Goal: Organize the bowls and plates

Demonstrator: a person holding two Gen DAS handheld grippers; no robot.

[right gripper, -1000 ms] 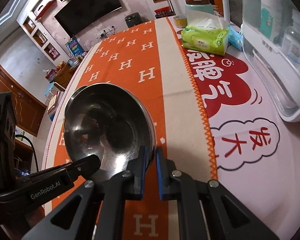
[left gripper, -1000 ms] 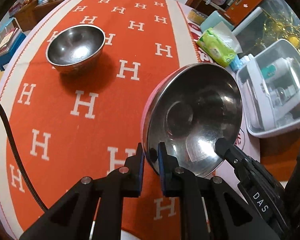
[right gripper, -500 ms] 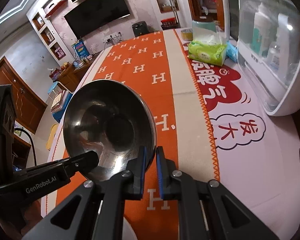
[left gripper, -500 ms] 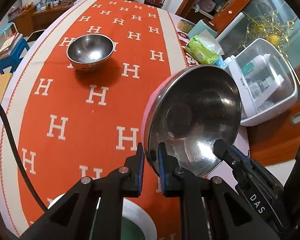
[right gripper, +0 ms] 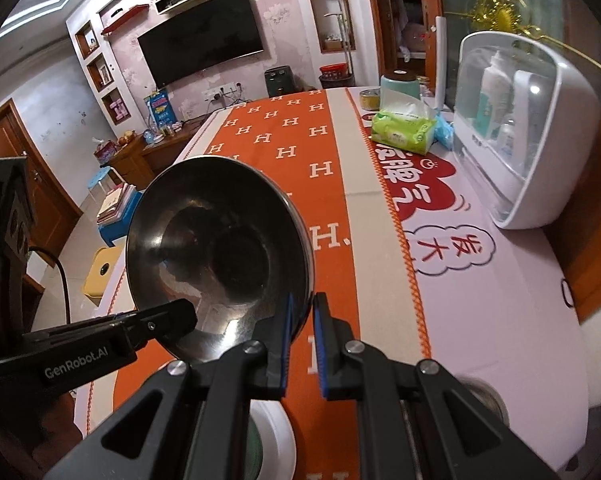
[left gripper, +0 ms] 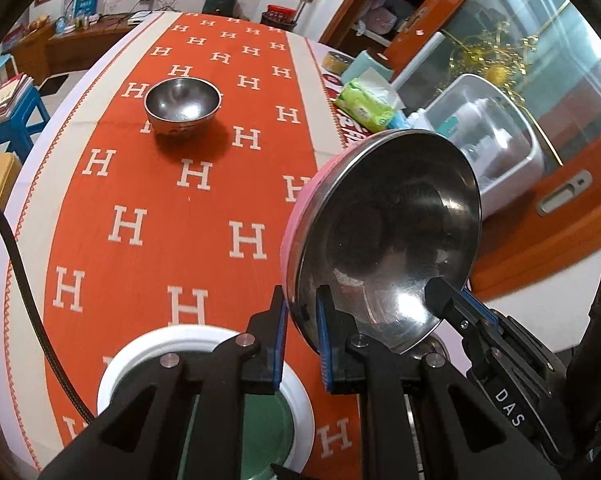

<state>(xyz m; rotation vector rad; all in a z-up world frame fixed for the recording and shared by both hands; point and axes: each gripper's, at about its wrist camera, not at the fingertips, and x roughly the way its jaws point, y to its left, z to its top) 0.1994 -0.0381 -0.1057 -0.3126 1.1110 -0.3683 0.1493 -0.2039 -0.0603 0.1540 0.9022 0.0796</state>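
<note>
We've got both the left gripper [left gripper: 300,334] and right gripper [right gripper: 302,340] pinched on the steel bowl [left gripper: 384,240] rim, centre-right of frame, keeping it level above the white plate [left gripper: 204,364], second bowl [left gripper: 182,105] upper left

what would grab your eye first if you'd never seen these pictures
The big steel bowl held up above the table, tilted on its side, with the left gripper and the right gripper each pinching its rim. Under it runs the orange cloth patterned with white H letters, and a smaller steel bowl sits on it farther back. A white-rimmed plate lies near the table's front edge.
</note>
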